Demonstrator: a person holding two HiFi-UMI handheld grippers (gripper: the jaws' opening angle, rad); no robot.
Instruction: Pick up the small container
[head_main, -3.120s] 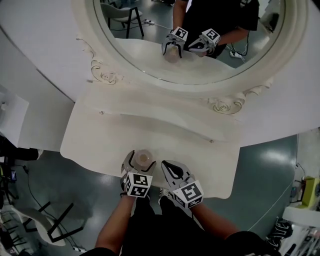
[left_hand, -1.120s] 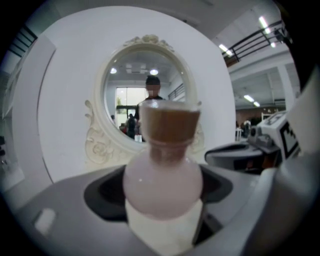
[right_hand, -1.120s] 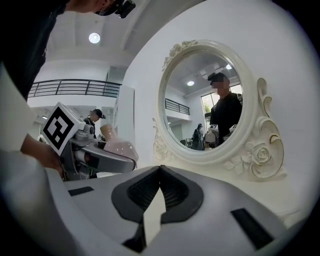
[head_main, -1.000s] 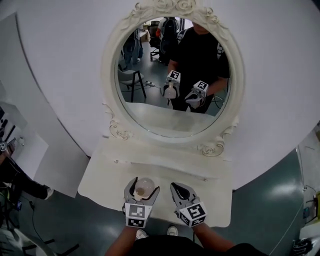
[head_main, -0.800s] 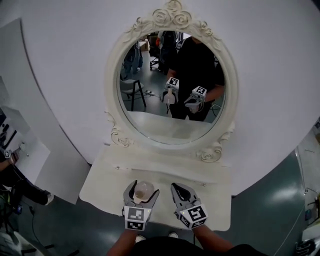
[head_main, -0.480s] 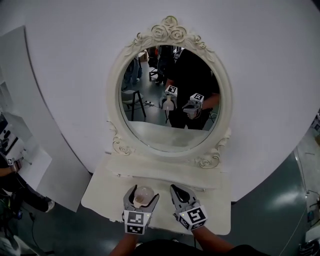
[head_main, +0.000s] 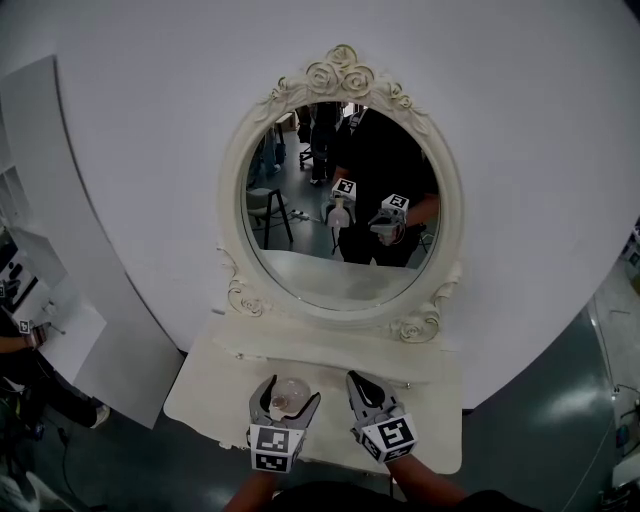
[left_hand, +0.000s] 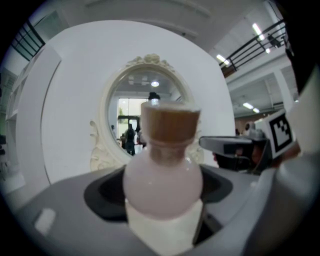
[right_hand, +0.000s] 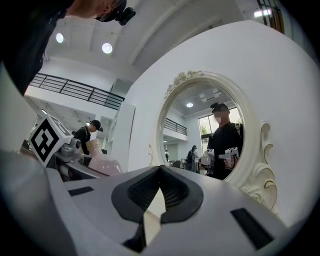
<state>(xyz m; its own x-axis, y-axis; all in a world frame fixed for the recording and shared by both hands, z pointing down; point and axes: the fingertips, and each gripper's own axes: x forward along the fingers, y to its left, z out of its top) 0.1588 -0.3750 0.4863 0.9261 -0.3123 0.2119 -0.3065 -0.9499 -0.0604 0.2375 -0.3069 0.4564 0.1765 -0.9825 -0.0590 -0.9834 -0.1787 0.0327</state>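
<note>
**A:** What's changed from a few secs ago?

**B:** Mostly the view. It was staring down at the worktop (head_main: 430, 400), and now it's swung up so you get the whole mirror (head_main: 335, 285). The left tool (head_main: 287, 392) hasn't let go. Its jaws are still pinched on the bottle (left_hand: 162, 180), which has a round pinkish body and a brown cap and sits upright between them.

**A:** Is it off the worktop yet?

**B:** Looks like it. The reflection shows it held in the air in front of the person, over the worktop's front edge. I can't see its base directly though.

**A:** And the other one?

**B:** The right tool (head_main: 362, 381) is just beside it, jaws closed together with nothing in them.

**A:** So the pickup's done?

**B:** Pretty much, I'd say. It just needs a steady hold, since that smooth round body could slip.
</note>
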